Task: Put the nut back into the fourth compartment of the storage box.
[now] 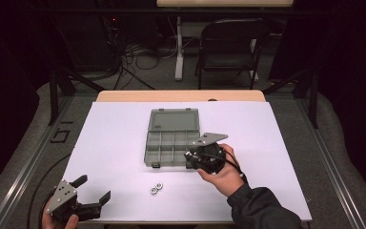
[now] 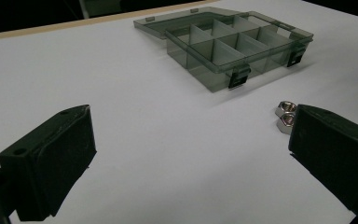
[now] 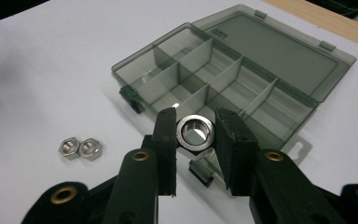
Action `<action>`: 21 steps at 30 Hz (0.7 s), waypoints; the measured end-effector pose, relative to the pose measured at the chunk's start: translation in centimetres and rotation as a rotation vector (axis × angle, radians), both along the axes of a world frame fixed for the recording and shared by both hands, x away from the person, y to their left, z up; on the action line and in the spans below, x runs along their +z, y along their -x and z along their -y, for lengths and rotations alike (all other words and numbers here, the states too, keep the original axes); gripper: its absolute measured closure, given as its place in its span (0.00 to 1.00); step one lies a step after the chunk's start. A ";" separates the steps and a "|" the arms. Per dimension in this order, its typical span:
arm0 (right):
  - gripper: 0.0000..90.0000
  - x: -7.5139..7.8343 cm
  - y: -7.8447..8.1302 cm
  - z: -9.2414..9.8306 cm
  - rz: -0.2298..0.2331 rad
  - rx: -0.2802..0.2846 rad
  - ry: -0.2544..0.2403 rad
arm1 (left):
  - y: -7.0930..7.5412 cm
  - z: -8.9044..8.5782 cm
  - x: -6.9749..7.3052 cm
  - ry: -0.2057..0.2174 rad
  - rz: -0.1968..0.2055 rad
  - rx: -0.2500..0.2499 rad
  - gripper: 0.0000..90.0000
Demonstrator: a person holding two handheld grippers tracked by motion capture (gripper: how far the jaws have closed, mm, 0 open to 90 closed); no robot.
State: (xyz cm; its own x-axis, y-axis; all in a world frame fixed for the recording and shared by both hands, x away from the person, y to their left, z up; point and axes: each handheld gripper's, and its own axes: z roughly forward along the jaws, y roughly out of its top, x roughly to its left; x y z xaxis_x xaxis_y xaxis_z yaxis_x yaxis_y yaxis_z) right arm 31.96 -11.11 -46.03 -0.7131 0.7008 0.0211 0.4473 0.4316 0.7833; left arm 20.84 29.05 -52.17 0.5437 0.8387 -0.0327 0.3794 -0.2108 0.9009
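Three nuts: two loose nuts (image 1: 156, 188), one gripped nut (image 3: 195, 131), one organizer box (image 1: 173, 138).

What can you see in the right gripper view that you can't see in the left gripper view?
Just the right gripper view: the right gripper pinching a shiny metal nut over the front edge of the compartment box.

Just the left gripper view: the left gripper with its two black jaws spread wide apart, nothing between them.

Both views: the open grey compartment box with its lid laid back, its dividers, and the two loose nuts lying side by side on the white table in front of it.
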 end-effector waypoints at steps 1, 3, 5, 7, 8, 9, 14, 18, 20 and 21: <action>0.78 0.2 -0.3 0.1 -0.004 -0.011 -0.005 | 0.0 0.0 0.0 -0.001 -0.001 -0.001 0.00; 0.78 0.6 -1.0 0.4 -0.012 -0.025 -0.003 | 0.0 0.0 0.0 -0.001 -0.001 -0.001 0.00; 0.78 0.9 -1.6 0.7 -0.024 -0.040 -0.007 | 0.0 0.0 0.0 -0.001 -0.002 0.000 0.01; 0.78 1.1 -2.3 0.9 -0.030 -0.056 -0.009 | 0.0 0.0 0.0 -0.001 -0.002 0.000 0.00; 0.78 1.2 -2.6 1.1 -0.033 -0.062 -0.009 | 0.0 0.0 0.0 -0.002 -0.002 0.000 0.00; 0.78 1.2 -2.9 1.2 -0.033 -0.068 -0.010 | 0.0 0.0 0.0 -0.002 -0.002 0.000 0.01; 0.78 1.0 -4.1 1.4 -0.056 -0.095 -0.004 | 0.0 0.0 0.0 -0.001 -0.002 -0.001 0.01; 0.78 0.6 -5.0 1.3 -0.075 -0.122 -0.001 | 0.0 0.0 0.0 0.000 -0.002 -0.001 0.00; 0.78 0.4 -5.5 1.2 -0.077 -0.131 0.004 | 0.0 0.0 0.0 0.000 -0.001 -0.002 0.00; 0.78 0.3 -5.7 1.2 -0.082 -0.139 0.002 | 0.0 0.0 0.0 0.000 -0.001 -0.002 0.00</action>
State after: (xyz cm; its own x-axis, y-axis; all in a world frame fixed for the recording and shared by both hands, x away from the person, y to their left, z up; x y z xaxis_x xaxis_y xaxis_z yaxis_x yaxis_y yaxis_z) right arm 37.65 -12.28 -45.73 -0.6049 0.7929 0.0734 0.5654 0.3627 0.7408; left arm 20.85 29.06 -52.18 0.5457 0.8373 -0.0335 0.3799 -0.2116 0.9005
